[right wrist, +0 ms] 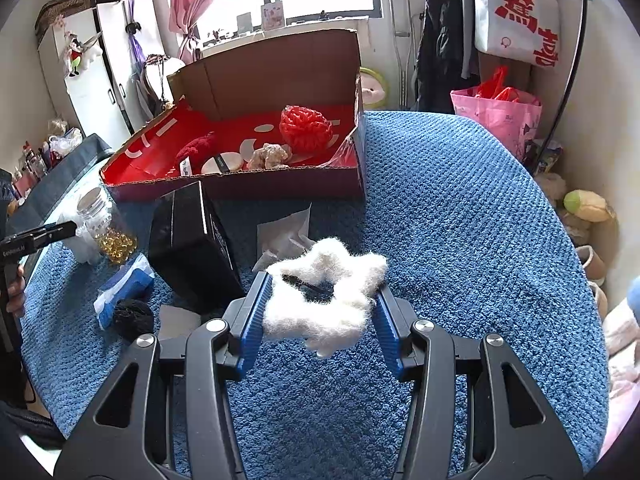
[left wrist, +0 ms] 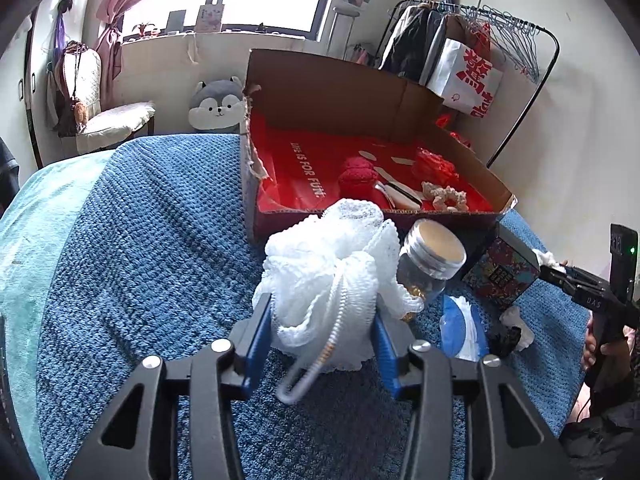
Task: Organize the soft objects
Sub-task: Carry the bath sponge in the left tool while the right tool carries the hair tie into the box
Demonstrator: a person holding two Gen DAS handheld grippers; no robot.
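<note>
My left gripper (left wrist: pixel 322 312) is shut on a white mesh bath pouf (left wrist: pixel 332 272), held above the blue knit blanket (left wrist: pixel 152 240). My right gripper (right wrist: pixel 322 300) is shut on a fluffy white scrunchie (right wrist: pixel 324 296), held above the blanket. The cardboard box (right wrist: pixel 280 68) with a red lining stands behind; it holds a red crochet ball (right wrist: pixel 306 128), a dark red knit piece (right wrist: pixel 196 148), a beige scrunchie (right wrist: pixel 268 156) and a round puff (right wrist: pixel 222 164). The right gripper also shows at the right edge of the left wrist view (left wrist: pixel 560 270).
On the blanket lie a jar of yellow beads (right wrist: pixel 106 228), a black patterned box (right wrist: pixel 192 244), a blue-white packet (right wrist: pixel 124 288), a black mesh ball (right wrist: pixel 134 318) and a clear bag (right wrist: pixel 284 232). A husky plush (left wrist: pixel 218 104) and a clothes rack (left wrist: pixel 480 40) stand beyond the bed.
</note>
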